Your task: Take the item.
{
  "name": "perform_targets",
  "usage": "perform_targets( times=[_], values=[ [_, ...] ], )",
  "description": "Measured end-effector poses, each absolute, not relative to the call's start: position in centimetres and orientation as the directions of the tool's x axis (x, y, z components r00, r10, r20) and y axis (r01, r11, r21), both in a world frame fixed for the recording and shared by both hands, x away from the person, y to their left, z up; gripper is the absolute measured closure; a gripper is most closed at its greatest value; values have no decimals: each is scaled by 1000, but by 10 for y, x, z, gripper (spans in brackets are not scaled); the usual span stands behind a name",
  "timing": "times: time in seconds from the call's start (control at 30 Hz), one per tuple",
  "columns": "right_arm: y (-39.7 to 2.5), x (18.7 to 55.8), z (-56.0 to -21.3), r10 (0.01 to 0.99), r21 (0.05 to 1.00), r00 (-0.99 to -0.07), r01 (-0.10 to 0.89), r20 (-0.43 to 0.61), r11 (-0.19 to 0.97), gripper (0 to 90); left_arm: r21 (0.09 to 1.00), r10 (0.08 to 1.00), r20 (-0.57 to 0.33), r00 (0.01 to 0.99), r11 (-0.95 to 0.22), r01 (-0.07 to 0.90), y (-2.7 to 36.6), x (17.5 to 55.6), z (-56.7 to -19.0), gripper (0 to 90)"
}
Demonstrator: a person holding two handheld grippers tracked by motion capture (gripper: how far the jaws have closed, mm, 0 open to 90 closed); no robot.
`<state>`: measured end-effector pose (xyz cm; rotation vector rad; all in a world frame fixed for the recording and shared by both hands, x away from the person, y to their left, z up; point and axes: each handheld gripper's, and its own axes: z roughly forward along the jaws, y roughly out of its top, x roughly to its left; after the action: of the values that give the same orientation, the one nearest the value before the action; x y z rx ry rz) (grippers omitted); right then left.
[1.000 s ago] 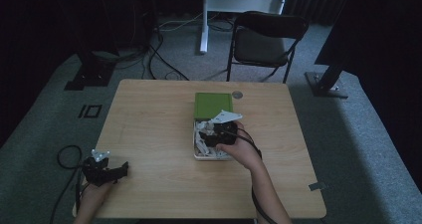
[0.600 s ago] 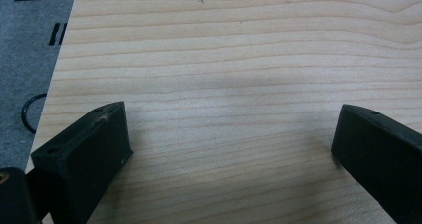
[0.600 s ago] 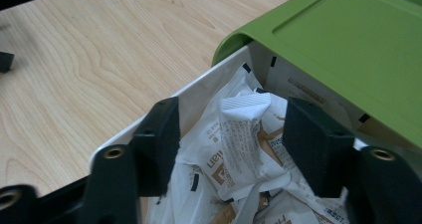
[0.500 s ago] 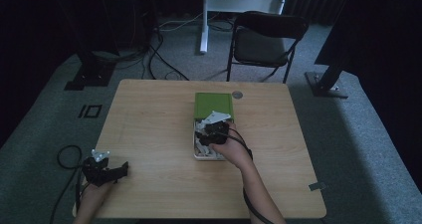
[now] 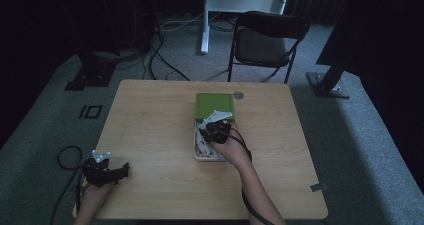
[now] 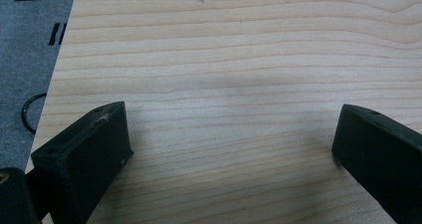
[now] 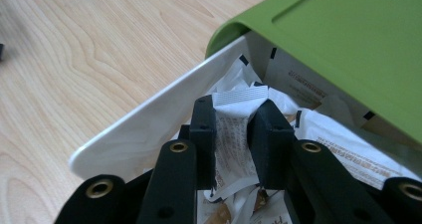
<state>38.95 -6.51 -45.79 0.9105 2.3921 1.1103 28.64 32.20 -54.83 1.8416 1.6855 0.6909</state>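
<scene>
A white box (image 5: 196,146) with a green lid (image 5: 215,105) slid part way off its far end sits mid-table. Several white printed packets (image 5: 202,144) lie inside. My right gripper (image 5: 211,131) reaches into the box from the near side. In the right gripper view, the right gripper (image 7: 234,109) is shut on one white packet (image 7: 233,132), just under the green lid (image 7: 348,40) and beside the box's white wall (image 7: 144,129). My left gripper (image 5: 121,170) rests at the table's near left corner. In the left gripper view, the left gripper (image 6: 231,129) is open over bare wood.
A small round grey disc (image 5: 238,94) lies on the table beyond the lid. A black folding chair (image 5: 267,40) stands behind the table. A cable loop (image 5: 65,157) lies on the carpet by the left edge. Bare wood spreads left of the box.
My right gripper has shifted a little to the left, further over the packets in the box. The left gripper has stayed where it was.
</scene>
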Motion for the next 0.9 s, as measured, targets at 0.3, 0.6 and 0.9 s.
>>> perform_targets(
  times=[0.3,0.6,0.9],
  values=[
    [-76,383,-441,680,806,-733,390,-20,445,753,693,996,12,85,-70,717,322,286,-548,26],
    [-90,380,-420,697,847,-717,377,11,374,753,694,996,11,85,-69,717,322,286,-548,26],
    [-111,378,-409,732,864,-681,373,8,337,753,694,996,11,85,-69,717,322,286,-548,26]
  ],
)
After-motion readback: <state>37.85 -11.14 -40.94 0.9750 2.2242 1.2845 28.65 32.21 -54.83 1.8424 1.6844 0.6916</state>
